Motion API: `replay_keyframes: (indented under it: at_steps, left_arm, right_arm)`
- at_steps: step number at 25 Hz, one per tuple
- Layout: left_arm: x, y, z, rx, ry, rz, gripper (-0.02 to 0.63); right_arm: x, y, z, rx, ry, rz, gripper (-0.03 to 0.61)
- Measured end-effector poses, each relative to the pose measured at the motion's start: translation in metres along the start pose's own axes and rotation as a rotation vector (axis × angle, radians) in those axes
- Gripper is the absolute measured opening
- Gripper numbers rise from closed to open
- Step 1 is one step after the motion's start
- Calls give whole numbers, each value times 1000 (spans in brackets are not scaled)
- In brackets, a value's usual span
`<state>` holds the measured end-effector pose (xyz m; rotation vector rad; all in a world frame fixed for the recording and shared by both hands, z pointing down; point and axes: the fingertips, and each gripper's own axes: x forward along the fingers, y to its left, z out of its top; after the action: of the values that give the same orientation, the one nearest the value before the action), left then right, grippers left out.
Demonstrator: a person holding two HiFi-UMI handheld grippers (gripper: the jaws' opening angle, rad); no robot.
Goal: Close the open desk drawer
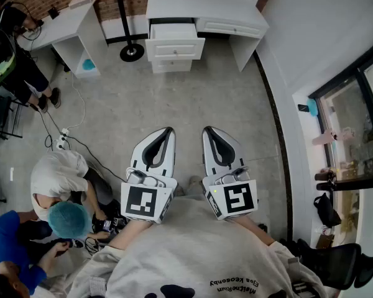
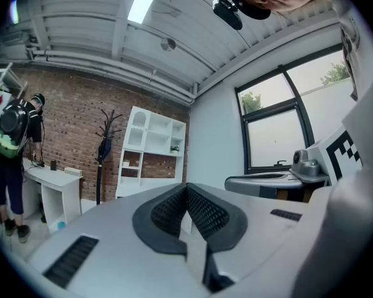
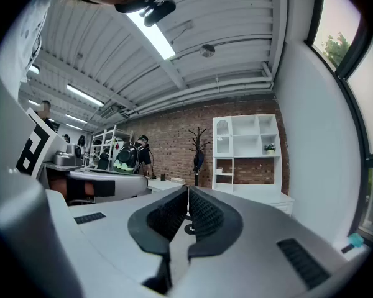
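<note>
The step in hand looks like the approach, since the drawer point(image 1: 173, 39) is well apart from both grippers, across a stretch of bare floor point(image 1: 174, 104) at the far side of the room. To do it well, I would walk up square to the white table point(image 1: 205, 8), put one gripper against the middle of the drawer's front panel, and push straight in along its travel; a push near one edge would probably skew it on its runners. No grasp seems needed, so the jaws can serve as they are. The left gripper point(image 1: 168, 132) and the right gripper point(image 1: 209, 131) are held side by side close to the person's body, pointing toward the table. Each gripper view shows its ribbed dark pads pressed together with nothing between them, on the left gripper point(image 2: 186, 188) and the right gripper point(image 3: 188, 194) alike. The drawer is the top one of a white stack under the left part of the table, pulled out toward the person so that its pale inside shows from above and its front stands proud of the drawer below
</note>
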<state>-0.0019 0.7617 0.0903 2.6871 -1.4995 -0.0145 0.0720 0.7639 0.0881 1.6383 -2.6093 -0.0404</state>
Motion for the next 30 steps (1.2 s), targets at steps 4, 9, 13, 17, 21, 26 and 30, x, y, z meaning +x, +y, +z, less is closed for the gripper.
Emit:
replay_keyframes:
  at_steps: [4,9,13,17,21,26,30]
  left_arm:
    - [12,8,0,-4,-1,3,18]
    - [27,19,-2,-4,3,14,18]
    - [46,29,-5,-4,0,17,18]
    - [76,39,-8,-9,6,16,18]
    - [118,59,-11,-23,-2,22,18]
    - [179,83,-10,-35,-1,43,18]
    - [227,100,-7,-39,0,71,18]
  right_arm:
    - [13,-6,-3,6,4,-1,34]
    - [32,-16,-5,20,-5,-1,34]
    - [51,-29,-5,45,-25,0,34]
    - [79,-50,-9,63,-28,10,34]
    - [121,-74,-16,70,-18,34,34]
    - [181,-110,-20,80,-3,85,35]
    - [224,-141,-22,84,11,121,35]
